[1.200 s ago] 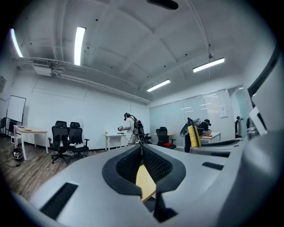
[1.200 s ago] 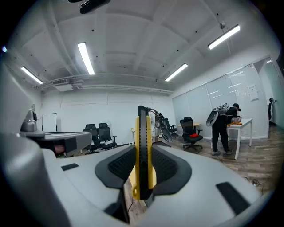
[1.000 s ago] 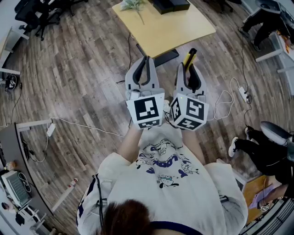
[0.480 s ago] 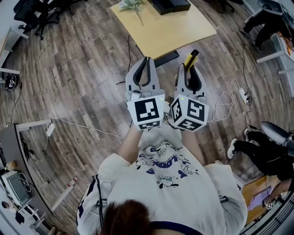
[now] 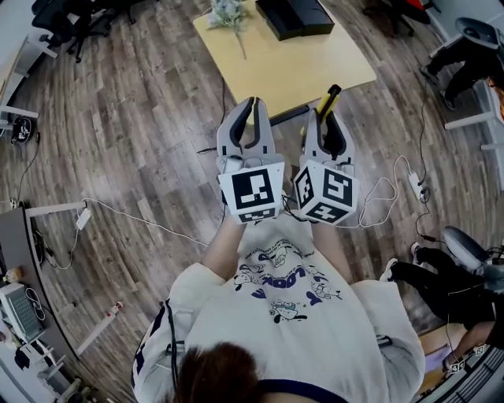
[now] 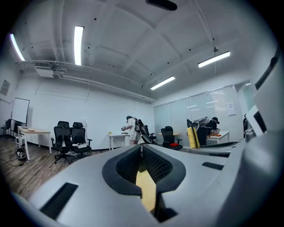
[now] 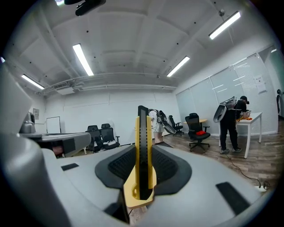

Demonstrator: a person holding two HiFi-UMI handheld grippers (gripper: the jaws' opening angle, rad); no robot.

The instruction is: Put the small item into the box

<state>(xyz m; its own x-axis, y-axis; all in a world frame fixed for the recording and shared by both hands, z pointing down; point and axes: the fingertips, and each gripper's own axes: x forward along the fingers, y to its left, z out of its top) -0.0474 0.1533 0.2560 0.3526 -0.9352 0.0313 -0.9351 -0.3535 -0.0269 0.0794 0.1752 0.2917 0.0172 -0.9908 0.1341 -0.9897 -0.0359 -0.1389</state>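
In the head view both grippers are held up in front of the person's chest, pointing toward a yellow table (image 5: pixel 303 63). A black box (image 5: pixel 295 16) lies at the table's far edge. My right gripper (image 5: pixel 325 118) is shut on a yellow utility knife with a black slider (image 5: pixel 328 96). The knife stands upright between the pads in the right gripper view (image 7: pixel 142 133), rising past the right gripper's tips (image 7: pixel 143 153). My left gripper (image 5: pixel 252 104) is shut, its tips touching and nothing between them. The left gripper view shows only a sliver of table through the left gripper's (image 6: pixel 141 150) lower gap.
A small green plant (image 5: pixel 228 11) lies on the table's far left corner. White cables and a power strip (image 5: pixel 416 161) trail over the wooden floor. A seated person's legs (image 5: pixel 441 275) are at the right. Office chairs (image 6: pixel 70 135), desks and a standing person (image 7: pixel 230 126) fill the room.
The head view has shifted, so the table and black box sit lower in the frame and show more fully. Both grippers hold nearly the same pose, the knife still gripped.
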